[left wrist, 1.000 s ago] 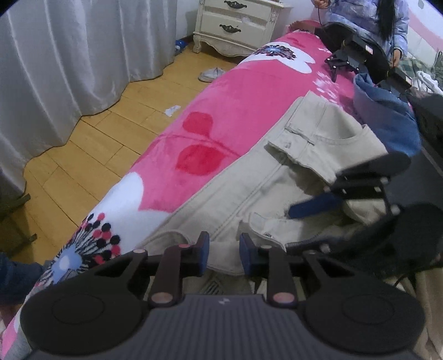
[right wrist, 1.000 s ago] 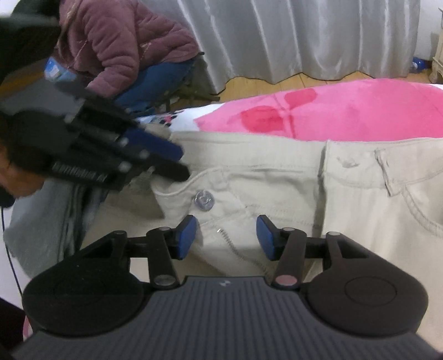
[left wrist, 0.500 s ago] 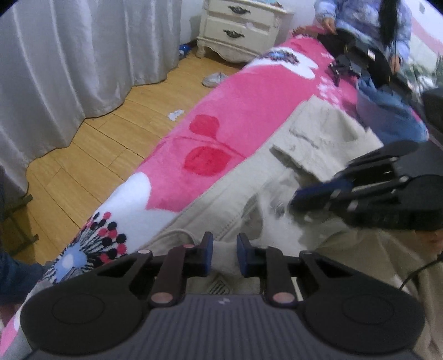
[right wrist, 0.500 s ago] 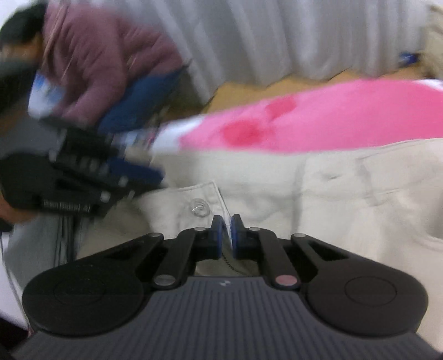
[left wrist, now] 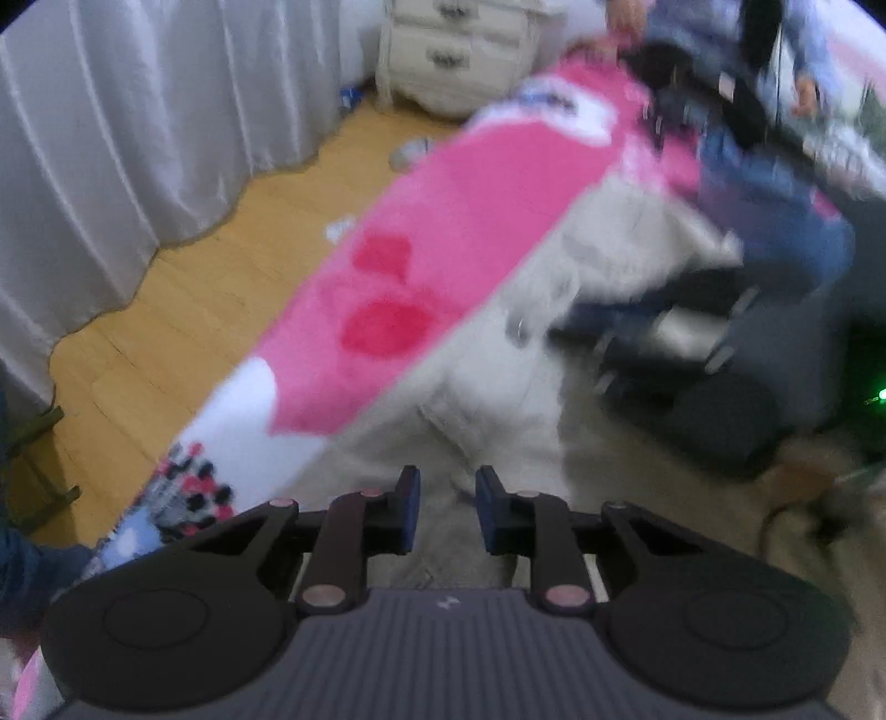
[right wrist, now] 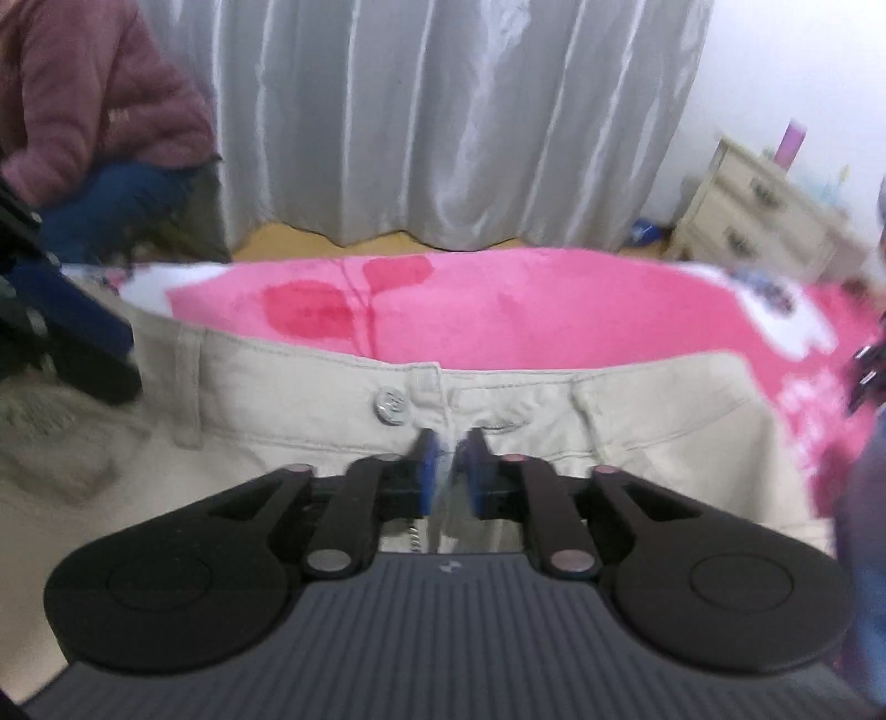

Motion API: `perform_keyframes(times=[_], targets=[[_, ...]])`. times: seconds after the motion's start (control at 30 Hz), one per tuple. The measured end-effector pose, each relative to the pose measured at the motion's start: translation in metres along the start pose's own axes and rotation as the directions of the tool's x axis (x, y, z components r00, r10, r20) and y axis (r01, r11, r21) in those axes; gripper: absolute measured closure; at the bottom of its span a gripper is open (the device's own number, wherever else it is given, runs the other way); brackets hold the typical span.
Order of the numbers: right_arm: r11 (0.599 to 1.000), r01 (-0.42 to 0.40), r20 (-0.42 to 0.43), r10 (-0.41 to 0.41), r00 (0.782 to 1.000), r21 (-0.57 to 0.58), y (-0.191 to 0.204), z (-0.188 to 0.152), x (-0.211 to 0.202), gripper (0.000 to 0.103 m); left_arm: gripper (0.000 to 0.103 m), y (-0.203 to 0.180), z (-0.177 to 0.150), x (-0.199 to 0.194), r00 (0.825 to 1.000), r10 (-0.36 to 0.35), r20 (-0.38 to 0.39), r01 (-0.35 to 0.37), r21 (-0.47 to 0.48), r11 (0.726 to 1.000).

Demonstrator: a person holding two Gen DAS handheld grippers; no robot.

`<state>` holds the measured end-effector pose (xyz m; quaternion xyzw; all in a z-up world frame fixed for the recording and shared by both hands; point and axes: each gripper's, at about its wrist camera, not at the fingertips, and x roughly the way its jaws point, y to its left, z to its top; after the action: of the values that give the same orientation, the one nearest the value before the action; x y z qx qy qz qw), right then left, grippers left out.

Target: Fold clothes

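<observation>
A pink blanket (right wrist: 554,310) with red blotches and white flower patches covers the bed. Beyond it hang pale grey curtains (right wrist: 443,122) down to a wooden floor (left wrist: 183,310). A cream bedside cabinet (left wrist: 459,50) with dark drawer handles stands by the wall. A person in a maroon puffer jacket (right wrist: 83,99) crouches at the left.

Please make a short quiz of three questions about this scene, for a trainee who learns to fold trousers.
1. True or false: the right gripper is shut on the beige trousers at the fly.
2. The metal button lies to which side of the right gripper in its own view: A left, B right?
3. Fill in: the left gripper is ____ above the fabric.

Key: 1 true; 2 A; 3 open
</observation>
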<state>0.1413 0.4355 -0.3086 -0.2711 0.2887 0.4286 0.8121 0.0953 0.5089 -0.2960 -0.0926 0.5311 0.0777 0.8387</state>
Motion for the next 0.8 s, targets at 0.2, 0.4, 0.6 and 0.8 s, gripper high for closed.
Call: perform_keyframes(times=[0.2,0.4,0.6,0.8], targets=[[0.946,0.039,0.091,-0.072,0.993,0.323,-0.097,-0.001,-0.053,0.045,0.081,0.002,0.002,0.007,0.999,0.008,-0.032,-0.009,-0.04,0.999],[0.735,-0.042,-0.112,0.158,0.981,0.676,-0.214,-0.053,-0.016,0.04,0.081,0.0,0.0,0.008,0.999,0.025,-0.023,-0.025,-0.019,0.999],[0.76,-0.035,-0.136,0.162,0.977,0.649,-0.207,-0.053,-0.013,0.092,0.088,-0.006,-0.003,0.008,0.997,0.072,-0.014,-0.072,0.027,0.997],[0.888,0.032,-0.042,-0.015,0.999,0.459,-0.182,-0.017,-0.028,0.095,0.092,-0.015,-0.002,0.009,0.989,0.146,-0.013,-0.144,0.089,0.986]])
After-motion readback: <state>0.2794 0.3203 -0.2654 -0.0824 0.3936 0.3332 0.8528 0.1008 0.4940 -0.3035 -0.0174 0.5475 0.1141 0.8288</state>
